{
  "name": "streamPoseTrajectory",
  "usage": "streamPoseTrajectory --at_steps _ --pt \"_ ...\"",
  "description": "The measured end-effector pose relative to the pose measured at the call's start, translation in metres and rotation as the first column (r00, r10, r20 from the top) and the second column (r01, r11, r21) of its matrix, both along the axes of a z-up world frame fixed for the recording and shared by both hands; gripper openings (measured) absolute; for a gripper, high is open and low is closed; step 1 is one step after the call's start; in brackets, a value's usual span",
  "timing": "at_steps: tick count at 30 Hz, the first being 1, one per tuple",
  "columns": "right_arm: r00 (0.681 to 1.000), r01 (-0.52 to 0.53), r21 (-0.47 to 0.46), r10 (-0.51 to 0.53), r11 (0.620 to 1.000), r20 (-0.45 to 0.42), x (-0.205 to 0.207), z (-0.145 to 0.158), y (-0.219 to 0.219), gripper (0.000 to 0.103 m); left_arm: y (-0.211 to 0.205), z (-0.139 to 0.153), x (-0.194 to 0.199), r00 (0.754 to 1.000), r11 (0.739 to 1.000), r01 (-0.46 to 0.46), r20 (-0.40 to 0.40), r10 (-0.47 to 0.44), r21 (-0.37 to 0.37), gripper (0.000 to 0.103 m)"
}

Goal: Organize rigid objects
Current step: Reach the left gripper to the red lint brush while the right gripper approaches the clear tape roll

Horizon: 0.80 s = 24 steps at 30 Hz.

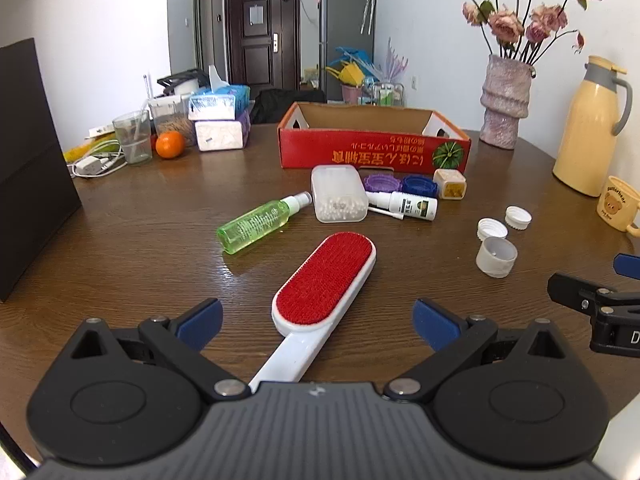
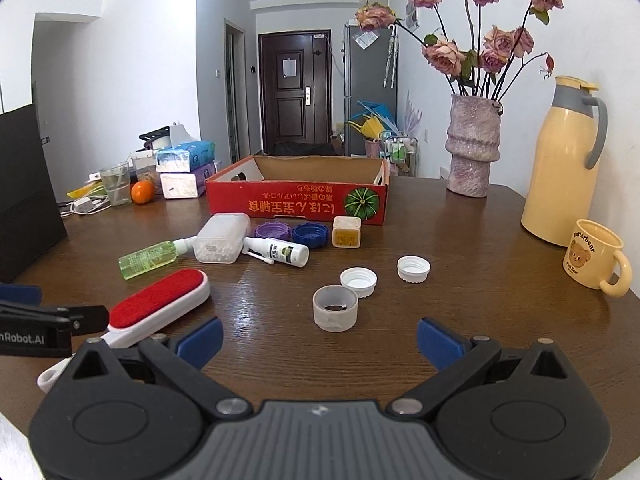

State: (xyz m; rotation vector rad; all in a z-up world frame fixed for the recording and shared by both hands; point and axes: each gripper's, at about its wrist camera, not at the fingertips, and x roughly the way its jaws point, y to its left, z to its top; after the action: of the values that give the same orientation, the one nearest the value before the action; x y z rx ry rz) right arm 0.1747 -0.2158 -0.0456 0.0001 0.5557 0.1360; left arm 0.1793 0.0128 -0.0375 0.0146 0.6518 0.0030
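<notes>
A red-and-white lint brush (image 1: 320, 286) lies on the wooden table, its handle running between the wide-apart fingers of my open left gripper (image 1: 318, 326). Beyond it lie a green spray bottle (image 1: 260, 222), a clear box of white beads (image 1: 339, 196), a small white spray bottle (image 1: 404, 205), purple and blue lids (image 1: 400, 184) and a small yellow cube jar (image 1: 450, 184). An empty red cardboard box (image 1: 372, 152) stands behind them. My right gripper (image 2: 319, 342) is open just short of a translucent cup-shaped cap (image 2: 335, 307). Two white caps (image 2: 413, 269) lie past it.
A vase of dried roses (image 2: 474, 148), a yellow thermos jug (image 2: 560, 160) and a bear mug (image 2: 596, 258) stand at the right. Tissue packs (image 1: 220, 120), a glass, an orange (image 1: 170, 145) and a charger cable sit at the back left. A dark panel (image 1: 28, 160) borders the left edge.
</notes>
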Motion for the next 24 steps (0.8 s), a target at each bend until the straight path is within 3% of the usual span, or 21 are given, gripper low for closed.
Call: streamPoseTrajectory --at_steps 24 --pt "0.988 0.015 -0.005 -0.015 1.0 -0.156 0.103 -0.054 -0.006 0.103 0.007 -0.056 0.095 0.981 0.999 -0.041 -0.192 0.04 -0.001 0.103"
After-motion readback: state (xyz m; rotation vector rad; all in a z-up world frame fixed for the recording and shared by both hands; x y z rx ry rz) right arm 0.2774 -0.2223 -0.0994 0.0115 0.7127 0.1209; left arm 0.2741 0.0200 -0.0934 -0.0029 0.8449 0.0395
